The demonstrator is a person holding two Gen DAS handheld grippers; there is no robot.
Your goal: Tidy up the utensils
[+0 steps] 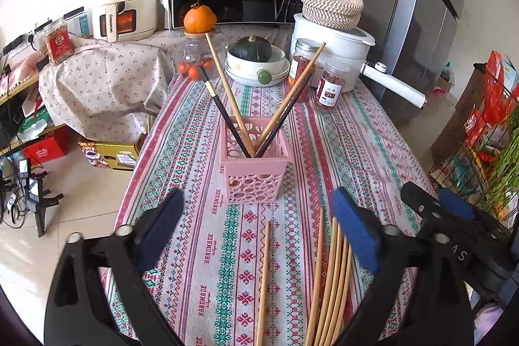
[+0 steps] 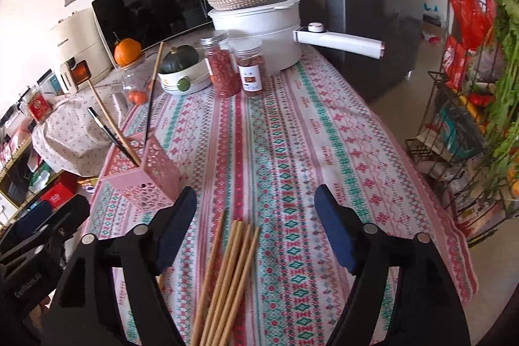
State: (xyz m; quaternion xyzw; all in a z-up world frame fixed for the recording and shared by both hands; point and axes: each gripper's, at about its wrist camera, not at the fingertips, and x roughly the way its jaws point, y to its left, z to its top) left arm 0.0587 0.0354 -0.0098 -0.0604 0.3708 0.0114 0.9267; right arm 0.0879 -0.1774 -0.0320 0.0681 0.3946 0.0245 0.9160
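On the table (image 1: 373, 132), I hold both grippers wide open and empty: left gripper (image 1: 256, 229) facing the pink holder (image 1: 254, 164) that props four chopsticks upright, right gripper (image 2: 256, 226) straddling the loose bamboo chopsticks (image 2: 227, 274), probably next.

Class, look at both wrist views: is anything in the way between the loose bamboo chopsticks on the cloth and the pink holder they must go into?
Nothing visible blocks it. Only bare tablecloth lies between the loose bamboo chopsticks and the pink holder. The four chopsticks already in holder lean outward, leaving its centre open.
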